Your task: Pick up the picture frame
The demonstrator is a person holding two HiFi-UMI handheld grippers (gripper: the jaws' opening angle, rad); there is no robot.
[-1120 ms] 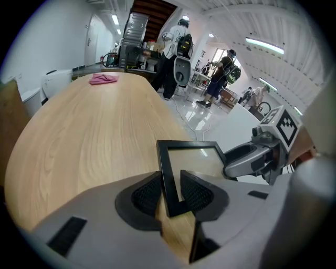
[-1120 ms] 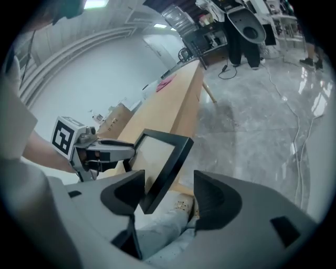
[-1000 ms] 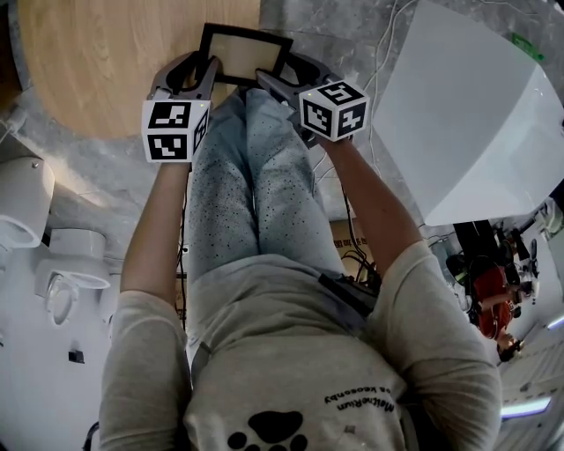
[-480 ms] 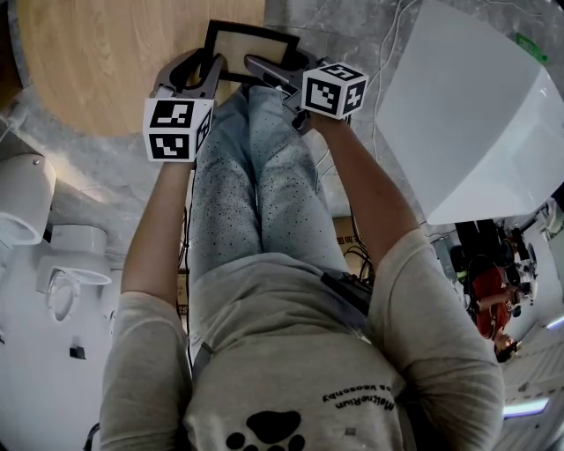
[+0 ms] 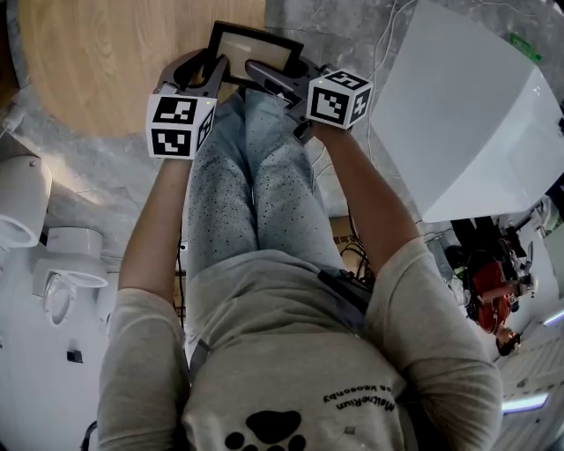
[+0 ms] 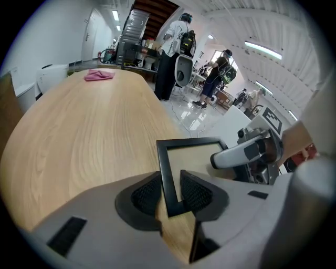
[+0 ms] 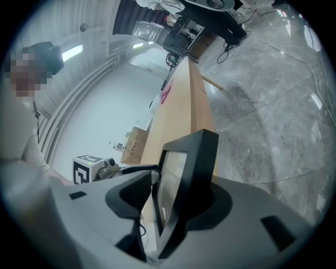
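**A:** Trying to place the picture frame (image 5: pixel 256 46) here. Any luck?

**B:** Yep. Parked at the near rim of the round wooden table (image 5: pixel 106 62), poking out past the edge over the grey marble floor (image 5: pixel 352 26), right above the knees in speckled jeans (image 5: pixel 256 176). Black border, pale centre.

**A:** And the left gripper (image 5: pixel 210 75)? Gripping or just hanging out?

**B:** Gripping. Pinched narrow on the frame's left border, down by the near corner, with a pad on each side of that black strip.

**A:** Same deal with the right gripper (image 5: pixel 264 75)?

**B:** Kinda. Closing right now with the frame's right side between the jaws. Looks pressed against the back with one pad and touching the front with the other. Spread way wider than the left, though.

**A:** Anything else around?

**B:** Just a pink cloth (image 6: pixel 98 75) at the far end of the table, well apart from the frame.
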